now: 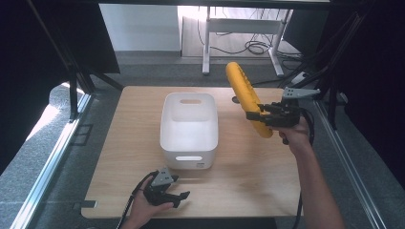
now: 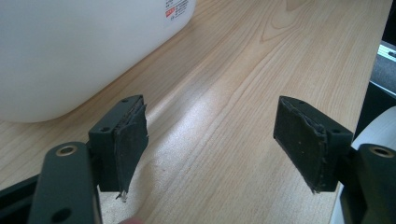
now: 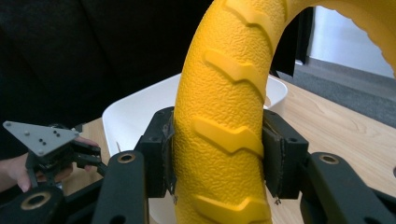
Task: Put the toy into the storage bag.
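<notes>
A yellow ring with raised tread ridges (image 1: pixel 244 95) hangs in the air to the right of a white bin (image 1: pixel 189 129), seen edge-on in the high view. My right gripper (image 1: pixel 255 117) is shut on the yellow ring's (image 3: pixel 219 116) lower part, one pad on each side. The white bin (image 3: pixel 140 112) stands open-topped in the middle of the wooden table (image 1: pixel 248 167). My left gripper (image 1: pixel 179 198) rests low near the table's front edge, just in front of the bin, jaws open and nothing between them (image 2: pixel 210 154). The bin's wall (image 2: pixel 70 51) rises at the upper left of that view.
Black frame posts stand at both sides of the table. A metal rail (image 1: pixel 52 157) runs along the left. A white desk frame with cables (image 1: pixel 243 33) stands on the floor behind. Bare wood lies right of the bin and along the front.
</notes>
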A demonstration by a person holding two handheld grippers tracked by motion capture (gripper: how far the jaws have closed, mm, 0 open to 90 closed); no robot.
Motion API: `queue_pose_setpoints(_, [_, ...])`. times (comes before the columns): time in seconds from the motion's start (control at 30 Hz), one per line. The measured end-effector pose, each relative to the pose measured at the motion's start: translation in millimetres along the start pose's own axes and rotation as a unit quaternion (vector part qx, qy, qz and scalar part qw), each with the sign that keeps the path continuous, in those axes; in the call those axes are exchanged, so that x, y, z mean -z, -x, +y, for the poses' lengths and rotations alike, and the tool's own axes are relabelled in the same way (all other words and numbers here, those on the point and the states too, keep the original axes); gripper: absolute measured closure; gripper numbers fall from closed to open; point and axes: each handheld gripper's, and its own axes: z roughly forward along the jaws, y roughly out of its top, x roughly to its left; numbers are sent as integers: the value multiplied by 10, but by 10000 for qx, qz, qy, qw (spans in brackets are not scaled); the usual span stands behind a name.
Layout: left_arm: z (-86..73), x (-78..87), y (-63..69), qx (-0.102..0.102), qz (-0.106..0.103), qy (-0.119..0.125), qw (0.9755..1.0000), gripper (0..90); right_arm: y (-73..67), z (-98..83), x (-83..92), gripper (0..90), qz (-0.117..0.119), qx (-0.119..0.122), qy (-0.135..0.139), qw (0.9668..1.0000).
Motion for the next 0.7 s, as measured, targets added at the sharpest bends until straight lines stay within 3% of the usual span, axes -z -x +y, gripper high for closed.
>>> queue_pose_setpoints(0.27, [1, -4, 3, -7, -5, -14, 10000, 260, -151, 75, -49, 518, -42, 203, 129, 9997])
queue_pose_setpoints(0.7, [-4, -9, -5, -7, -2, -32, 10000, 260, -311, 205, -106, 518, 88, 370, 345, 9987])
